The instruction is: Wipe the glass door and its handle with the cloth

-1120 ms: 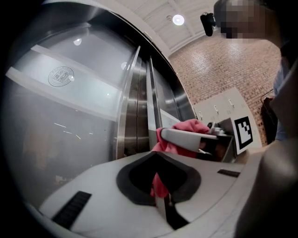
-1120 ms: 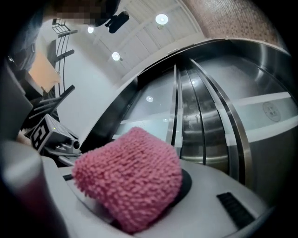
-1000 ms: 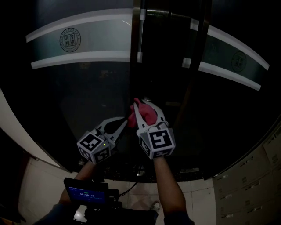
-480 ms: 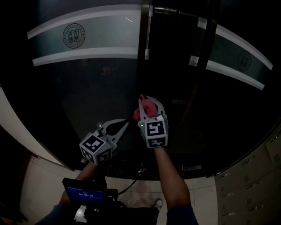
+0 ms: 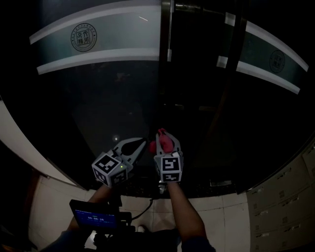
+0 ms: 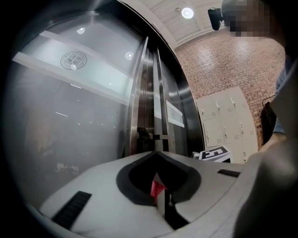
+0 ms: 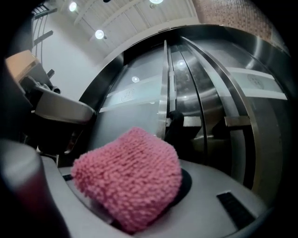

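You stand on a floor (image 5: 231, 221) of pale tiles. In the head view, cream lockers (image 5: 283, 206) line the wall at your lower right. They show again in the left gripper view, below a red brick wall (image 6: 223, 60). Round ceiling lights (image 6: 187, 12) shine overhead, set in a white ribbed ceiling (image 7: 116, 18). A pale wall (image 5: 22, 145) curves away at your left.
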